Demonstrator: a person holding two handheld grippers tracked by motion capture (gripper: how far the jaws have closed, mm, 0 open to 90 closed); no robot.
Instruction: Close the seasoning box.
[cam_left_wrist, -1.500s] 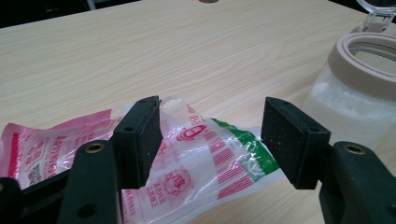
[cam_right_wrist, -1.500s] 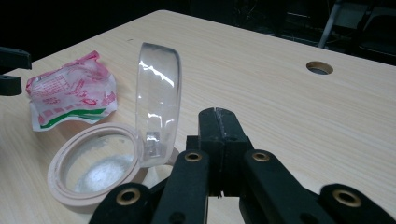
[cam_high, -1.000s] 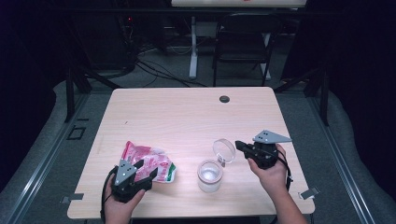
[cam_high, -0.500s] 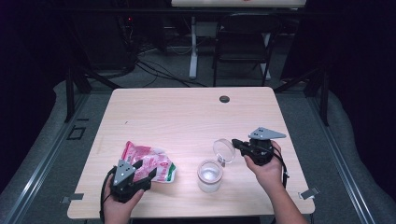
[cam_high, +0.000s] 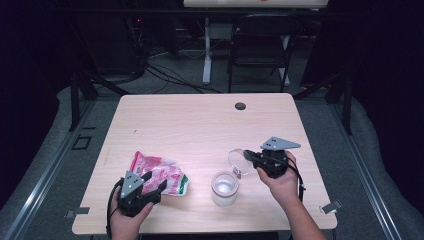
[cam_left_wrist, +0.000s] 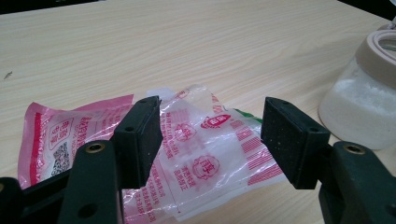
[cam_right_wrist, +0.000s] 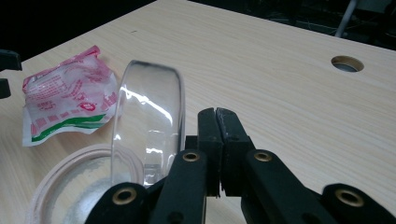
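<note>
While the left gripper (cam_high: 150, 181) hangs with jaws wide apart over the crumpled pink packet (cam_left_wrist: 196, 149) on the table (cam_high: 200, 120), the right gripper (cam_high: 251, 156) is clenched, with the clear lid (cam_right_wrist: 149, 121) just beside its jaws above the open jar (cam_high: 224, 188).

Bag at the left, jar at the right, on the table (cam_high: 200, 125).

The bag (cam_high: 162, 179) lies at the near left edge, with the left gripper (cam_high: 150, 184) over its near end. The jar (cam_high: 224, 188) stands right of it. The lid (cam_high: 239, 161) sits upright just behind the jar, beside the right gripper (cam_high: 249, 155).
</note>
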